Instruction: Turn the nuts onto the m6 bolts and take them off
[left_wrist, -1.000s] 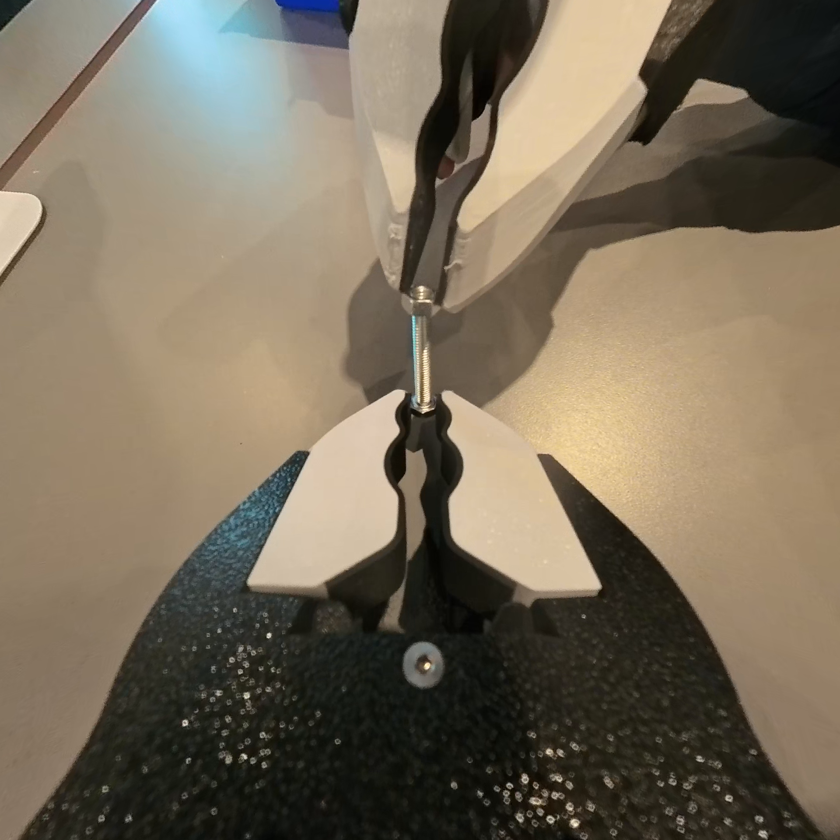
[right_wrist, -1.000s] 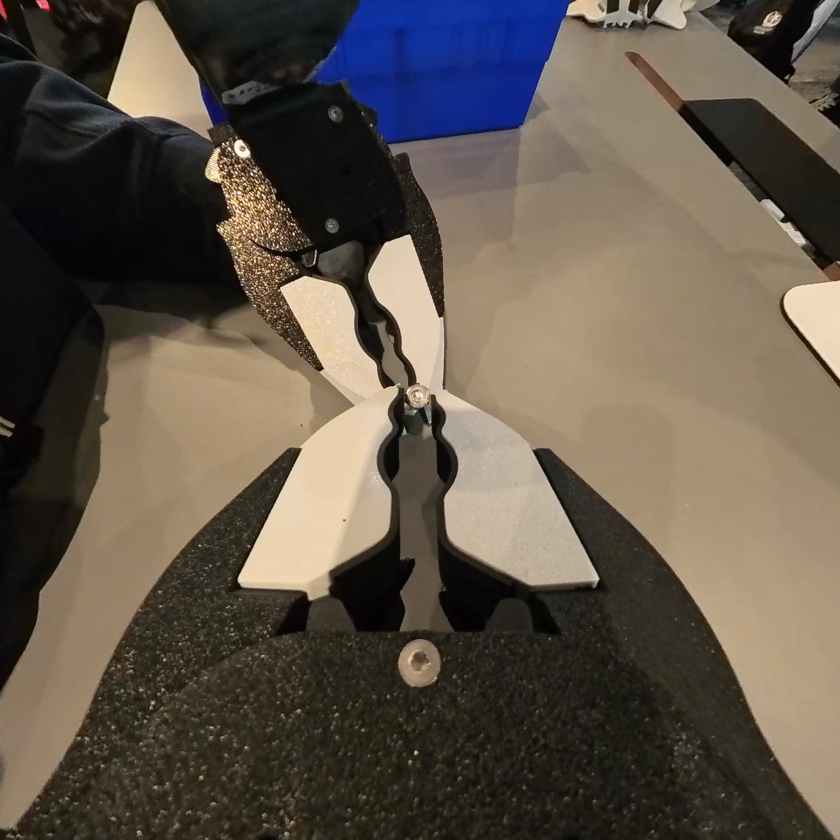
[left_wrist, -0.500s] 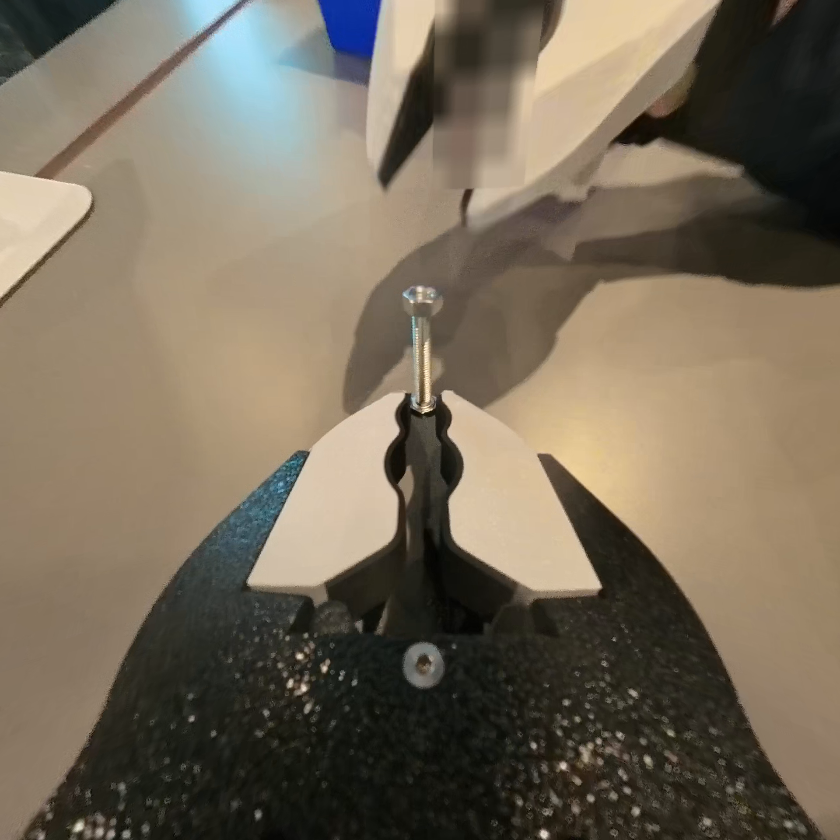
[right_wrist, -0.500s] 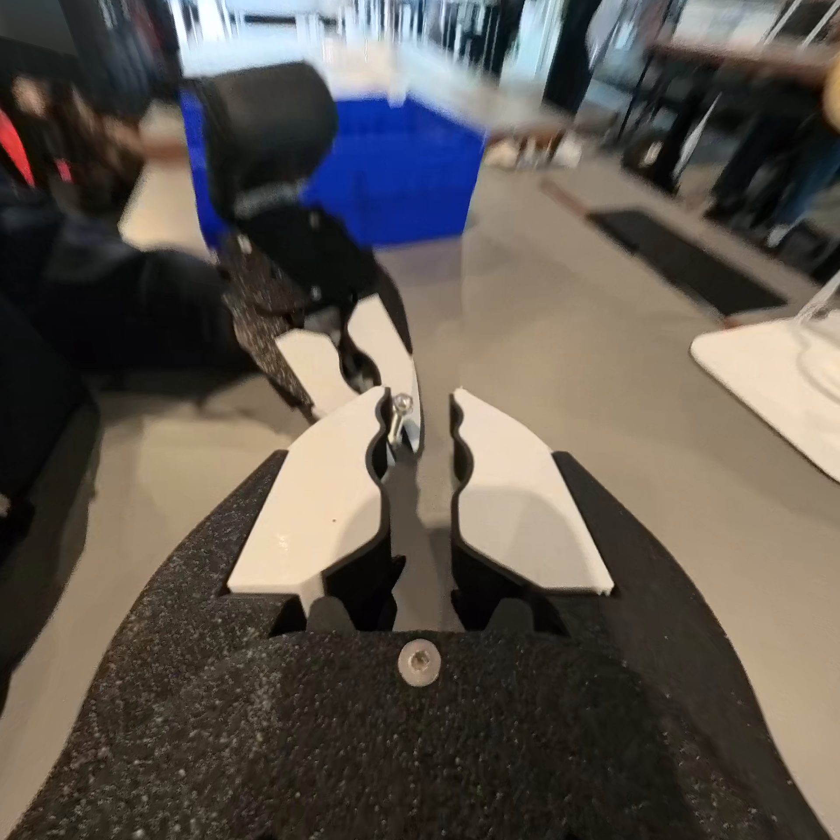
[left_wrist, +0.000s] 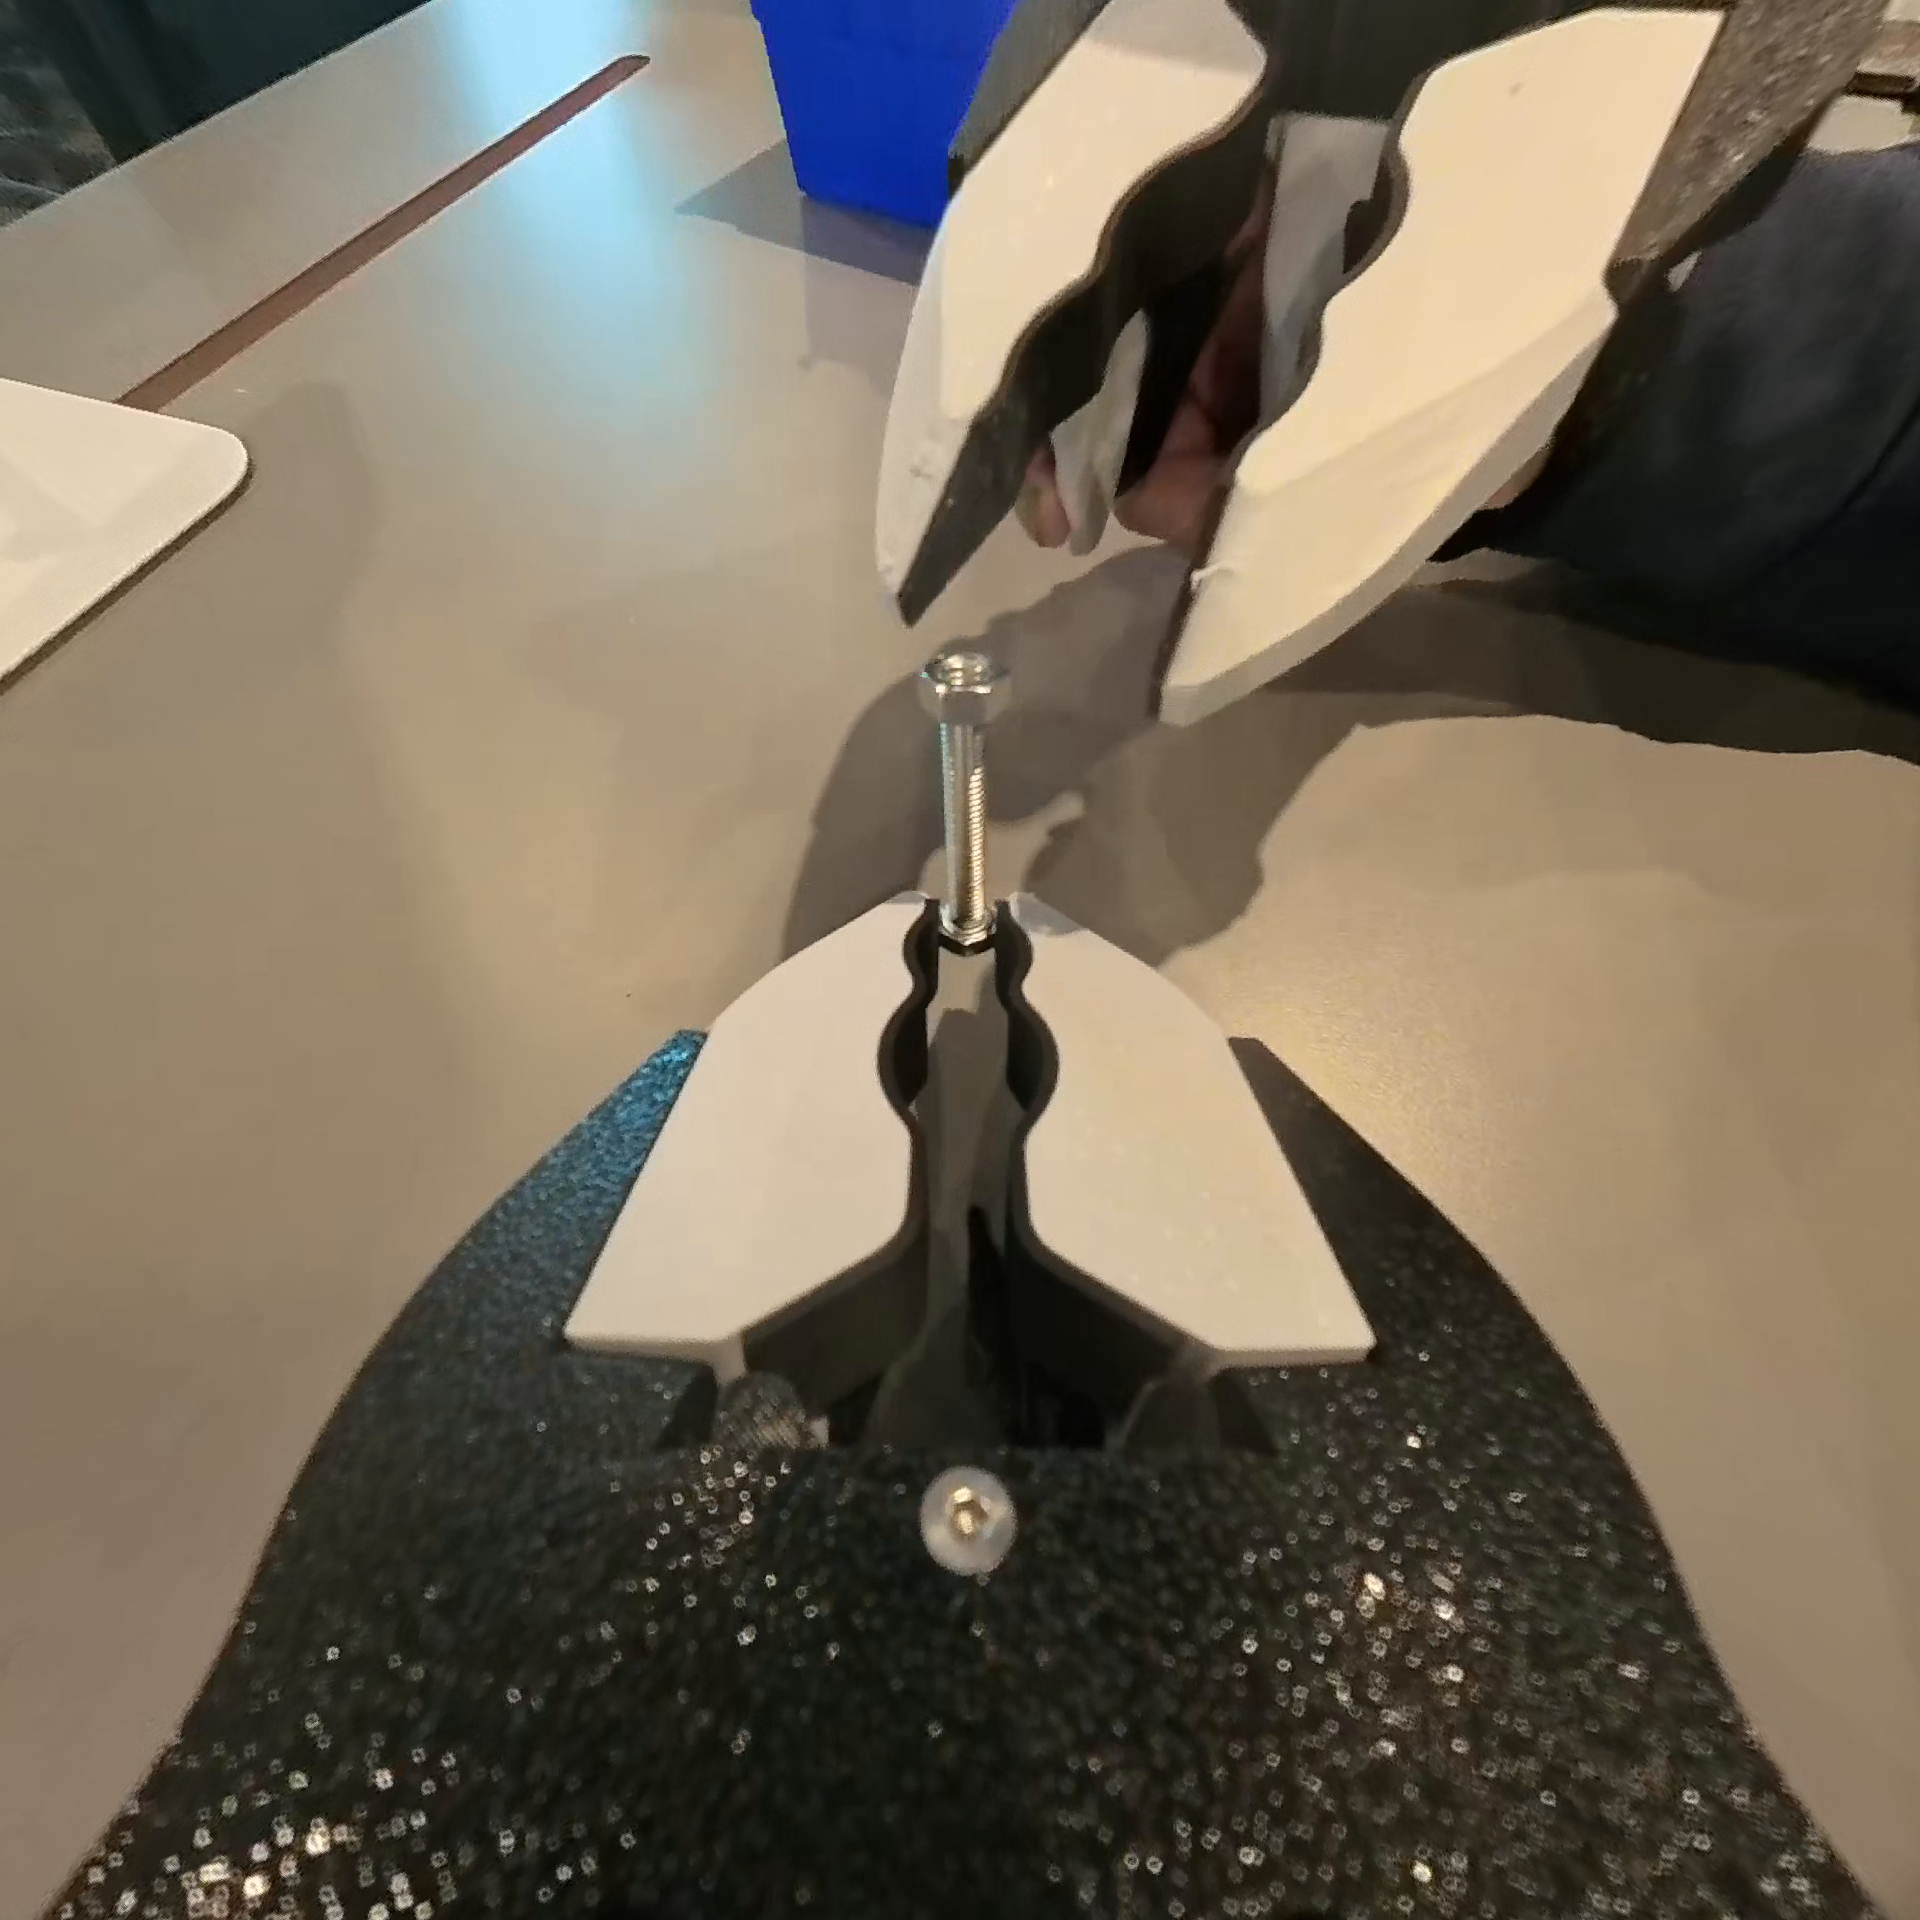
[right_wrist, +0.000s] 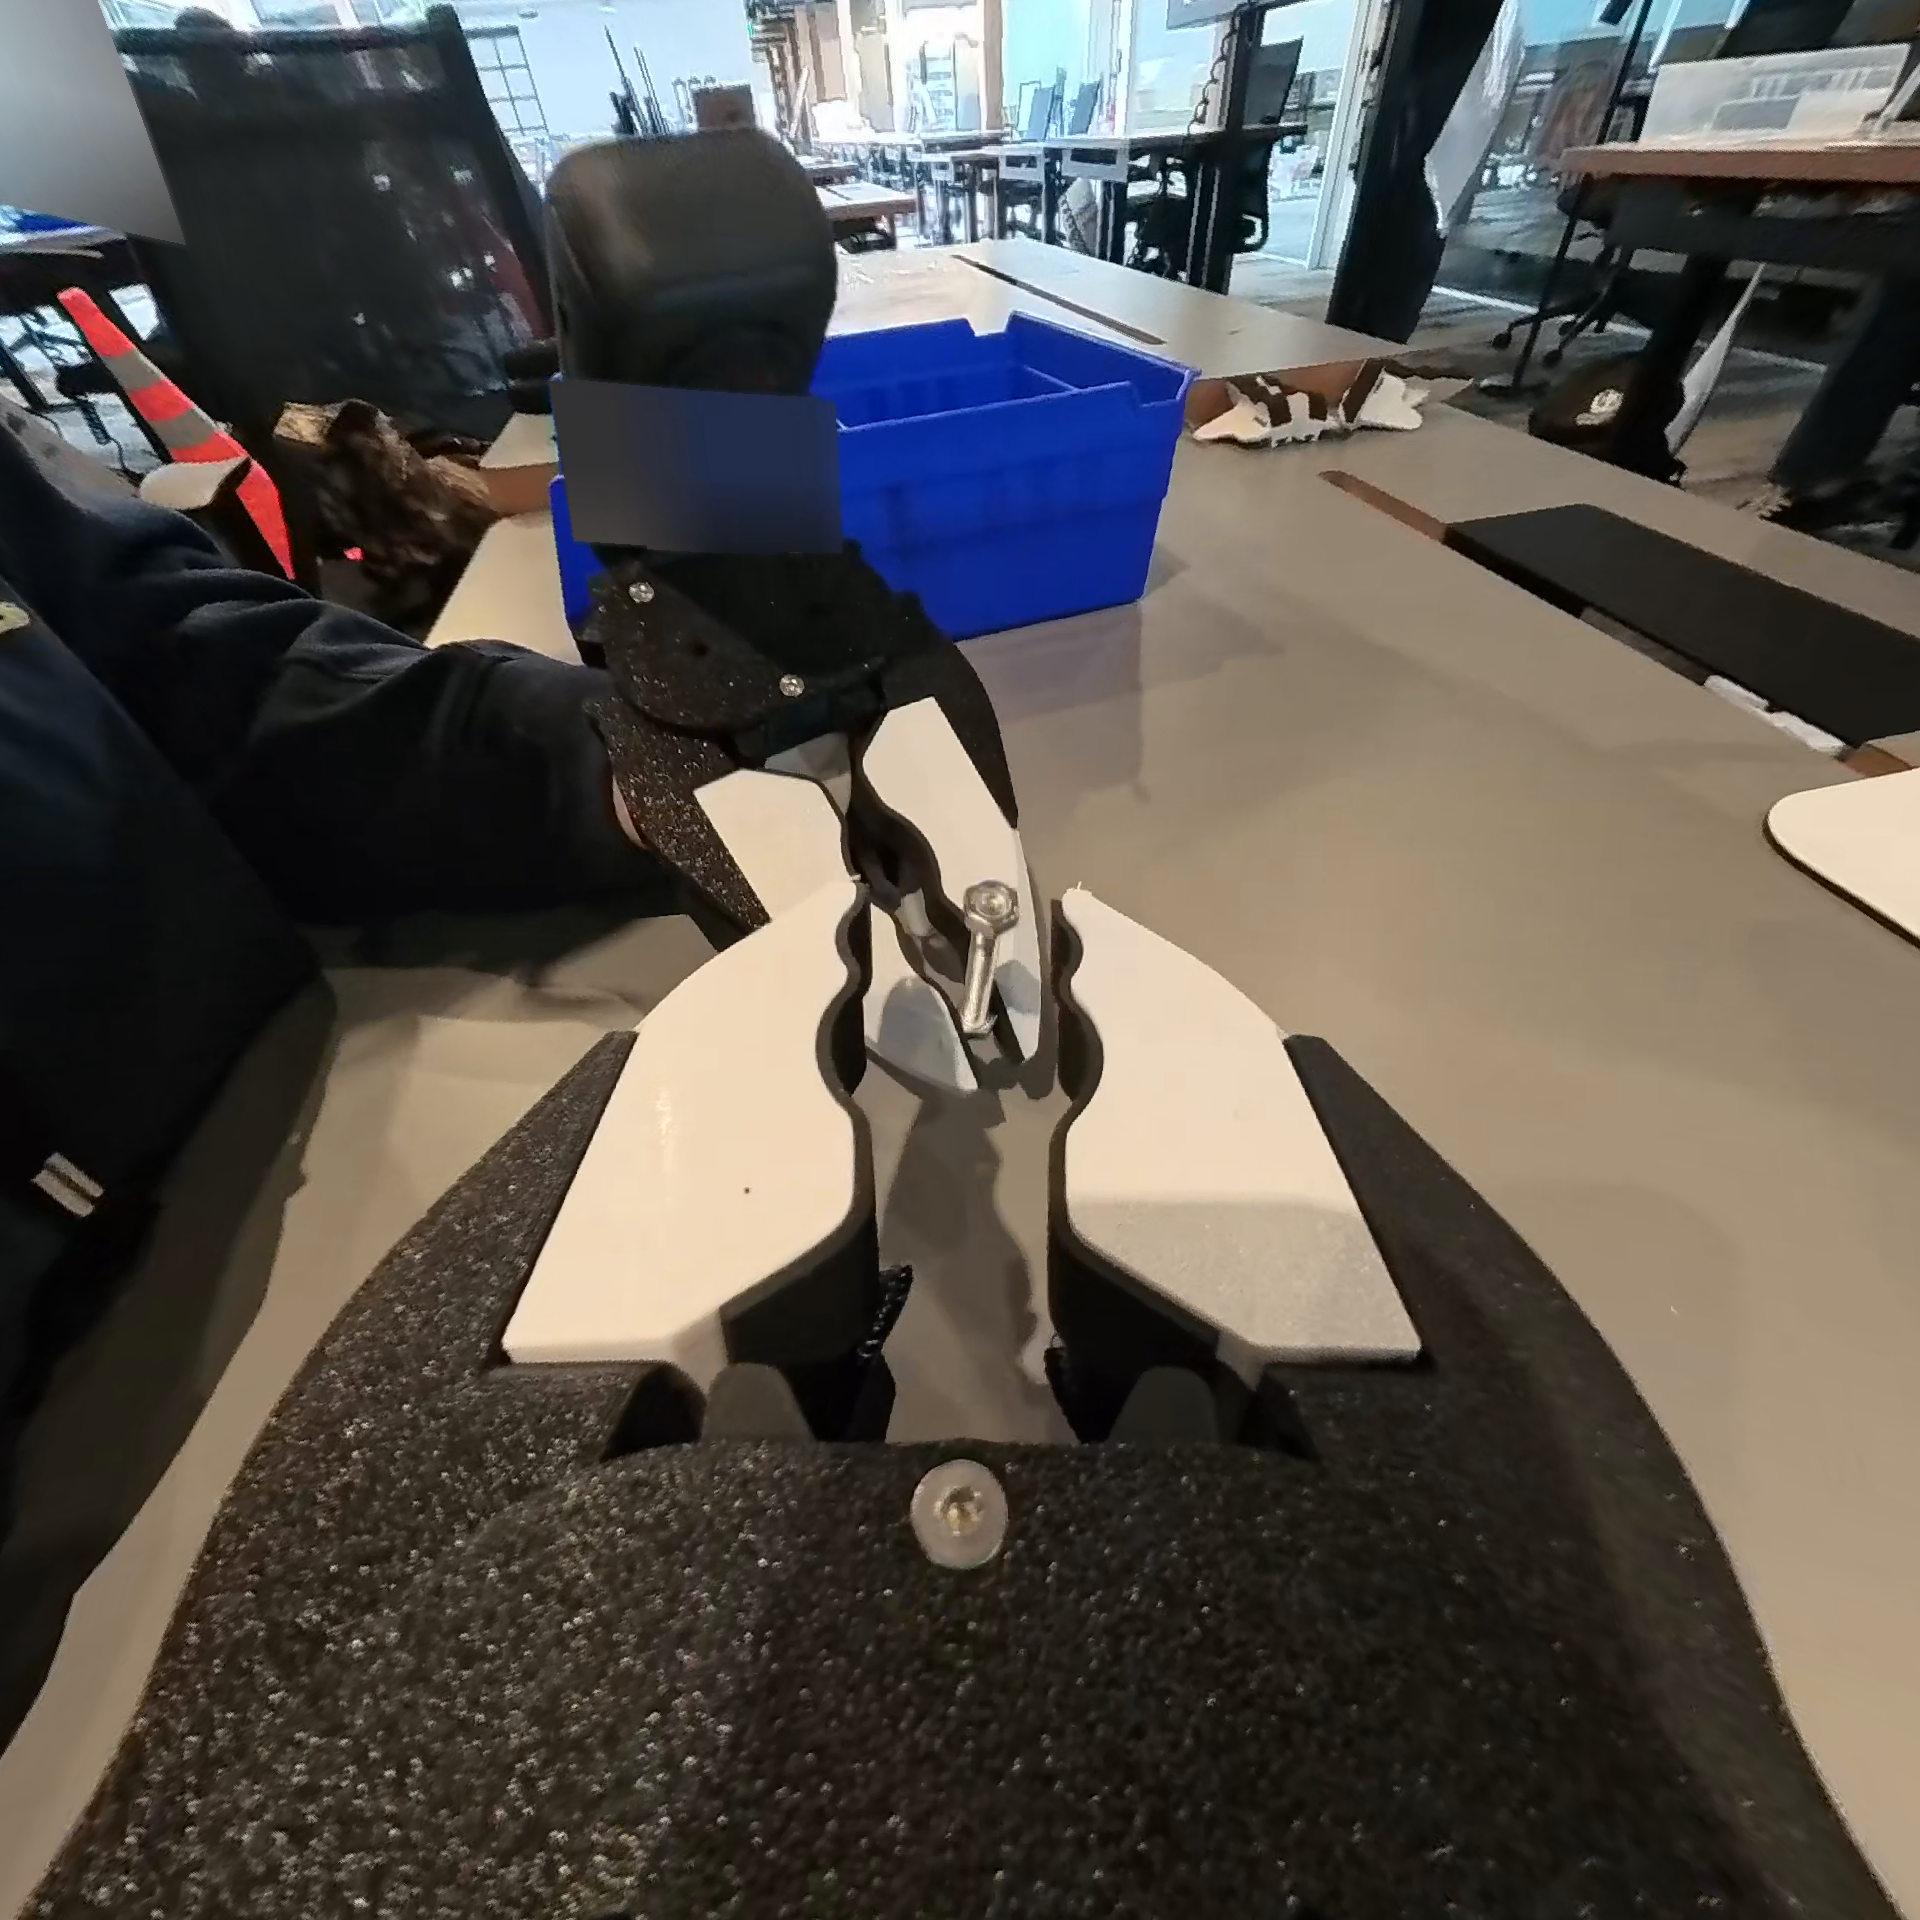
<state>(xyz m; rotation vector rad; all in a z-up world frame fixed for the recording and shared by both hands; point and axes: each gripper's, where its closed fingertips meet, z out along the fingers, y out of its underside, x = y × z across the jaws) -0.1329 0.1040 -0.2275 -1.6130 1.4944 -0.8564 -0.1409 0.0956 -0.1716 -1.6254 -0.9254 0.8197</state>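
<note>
A silver M6 bolt (left_wrist: 961, 810) points forward from my left gripper (left_wrist: 966, 925), with its hex head (left_wrist: 961, 686) at the far end. My left gripper is shut on the nut (left_wrist: 966, 935) that sits on the bolt's near end. My right gripper (left_wrist: 1044, 644) is open and empty, hanging just beyond the bolt head without touching it. In the right wrist view the bolt (right_wrist: 979, 977) and its head (right_wrist: 992, 906) show through the gap of my open right gripper (right_wrist: 961, 899). The left gripper (right_wrist: 997, 1039) grips the bolt's lower end there.
A blue bin (right_wrist: 997, 468) stands behind on the grey table (right_wrist: 1351, 831). A white board (left_wrist: 94, 499) lies at the left in the left wrist view and at the right (right_wrist: 1849, 852) in the right wrist view. A black mat (right_wrist: 1683, 613) lies far right. A dark sleeve (right_wrist: 312, 769) holds the left gripper. Spacing between my two grippers at the tips: around 6 cm.
My right gripper was shut on the bolt head a second ago. It has opened, let go and drawn back. My left gripper kept its hold and the bolt stayed in place.
</note>
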